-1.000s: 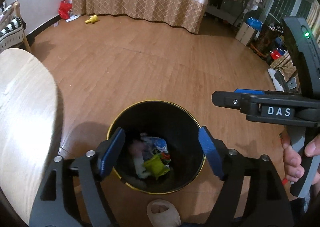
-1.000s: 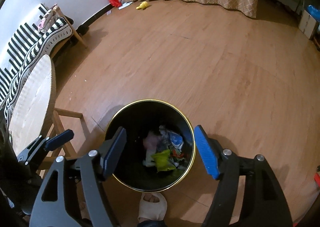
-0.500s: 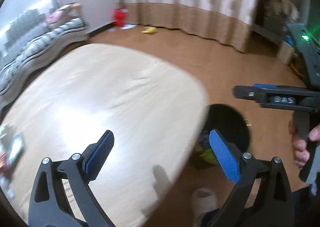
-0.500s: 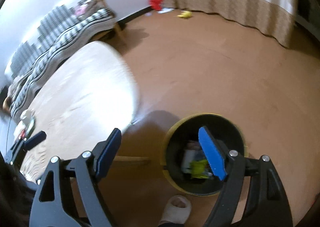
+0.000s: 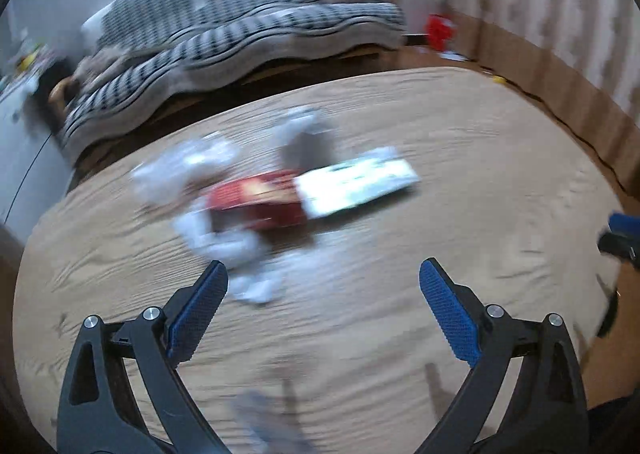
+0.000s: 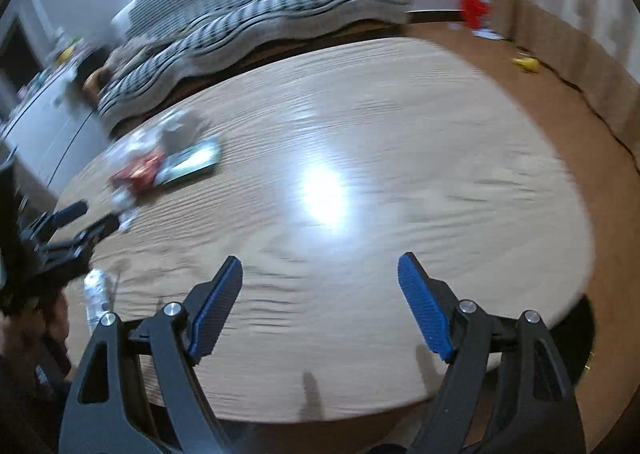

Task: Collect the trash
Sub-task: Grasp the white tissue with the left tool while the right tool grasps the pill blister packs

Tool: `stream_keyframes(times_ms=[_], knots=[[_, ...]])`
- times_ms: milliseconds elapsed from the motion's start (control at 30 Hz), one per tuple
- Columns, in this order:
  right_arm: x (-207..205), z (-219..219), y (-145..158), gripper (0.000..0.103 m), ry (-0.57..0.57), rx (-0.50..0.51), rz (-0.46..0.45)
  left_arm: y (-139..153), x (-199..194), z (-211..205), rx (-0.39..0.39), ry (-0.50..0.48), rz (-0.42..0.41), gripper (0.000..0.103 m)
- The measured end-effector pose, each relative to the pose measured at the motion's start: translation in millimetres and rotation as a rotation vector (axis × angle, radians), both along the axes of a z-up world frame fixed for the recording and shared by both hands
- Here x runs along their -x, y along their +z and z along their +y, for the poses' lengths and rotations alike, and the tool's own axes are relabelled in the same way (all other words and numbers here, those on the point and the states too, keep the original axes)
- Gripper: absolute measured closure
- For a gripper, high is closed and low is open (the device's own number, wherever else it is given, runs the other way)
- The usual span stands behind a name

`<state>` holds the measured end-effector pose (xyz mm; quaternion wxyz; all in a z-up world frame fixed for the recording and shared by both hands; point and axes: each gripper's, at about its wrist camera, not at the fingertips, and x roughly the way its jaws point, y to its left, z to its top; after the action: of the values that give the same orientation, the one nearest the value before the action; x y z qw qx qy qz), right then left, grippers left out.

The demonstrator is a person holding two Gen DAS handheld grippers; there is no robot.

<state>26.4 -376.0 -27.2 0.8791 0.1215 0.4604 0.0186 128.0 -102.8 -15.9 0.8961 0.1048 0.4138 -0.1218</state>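
Blurred trash lies in a heap on the round wooden table (image 5: 480,254): a red packet (image 5: 260,202), a flat white box (image 5: 356,182) and crumpled white tissues (image 5: 224,242). My left gripper (image 5: 324,278) hovers just in front of the heap, open and holding nothing. In the right wrist view the same red packet (image 6: 136,172) and box (image 6: 192,164) sit far left. My right gripper (image 6: 320,274) is open over bare table (image 6: 360,134), well to their right. A clear plastic bottle (image 6: 96,294) lies near the left gripper (image 6: 100,214).
The black bin (image 6: 580,334) shows as a dark shape beyond the table's right edge. A striped sofa (image 6: 260,14) runs along the far wall. A red bag (image 6: 474,8) and a yellow toy (image 6: 528,64) lie on the floor by the curtain.
Both grippers have swung left from above the bin to above the table. The trash heap has come into view. Both sets of jaws stand a little wider than before.
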Motion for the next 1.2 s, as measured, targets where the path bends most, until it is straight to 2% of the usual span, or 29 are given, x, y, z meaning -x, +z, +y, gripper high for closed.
stream_keyframes(times_ms=[167,267,333,500,600,700,767,833,867,900,933,967,1000,1033,1200], knots=[[-26,94,-9,0.026,0.178,0.035,0.024,-14,-25,53,-0.006,0.082,0.038,0.009],[-29,146,-18,0.026,0.293,0.079,0.033,-26,-34,65,0.016,0.094,0.064,0.009],[-25,164,-22,0.026,0.341,0.095,0.034,-32,-43,66,0.028,0.093,0.070,0.009],[-24,189,-29,0.026,0.419,0.094,0.047,-48,-60,52,0.039,0.082,0.098,0.009],[-27,193,-32,0.026,0.442,0.046,0.069,-57,-70,53,0.038,0.085,0.143,0.010],[-29,200,-33,0.026,0.459,0.013,0.082,-56,-80,65,0.104,0.122,0.201,0.010],[-28,204,-33,0.026,0.473,0.014,0.080,-59,-82,68,0.104,0.129,0.211,0.011],[-28,210,-34,0.026,0.487,0.014,0.081,-62,-80,59,0.036,0.103,0.178,0.020],[-27,213,-34,0.026,0.490,0.014,0.082,-61,-80,57,0.034,0.091,0.171,0.022],[-26,216,-35,0.026,0.497,0.013,0.085,-60,-80,56,0.038,0.088,0.166,0.032],[-26,219,-36,0.026,0.502,0.012,0.087,-58,-79,55,0.039,0.084,0.161,0.048],[-26,222,-36,0.026,0.506,0.011,0.087,-56,-79,54,0.041,0.082,0.159,0.056],[-25,225,-36,0.026,0.513,0.010,0.086,-55,-78,55,0.047,0.081,0.158,0.070],[-24,228,-37,0.026,0.517,0.010,0.086,-55,-77,57,0.054,0.080,0.161,0.079],[-22,251,-42,0.026,0.549,0.026,0.092,-49,-71,79,0.105,0.096,0.195,0.085]])
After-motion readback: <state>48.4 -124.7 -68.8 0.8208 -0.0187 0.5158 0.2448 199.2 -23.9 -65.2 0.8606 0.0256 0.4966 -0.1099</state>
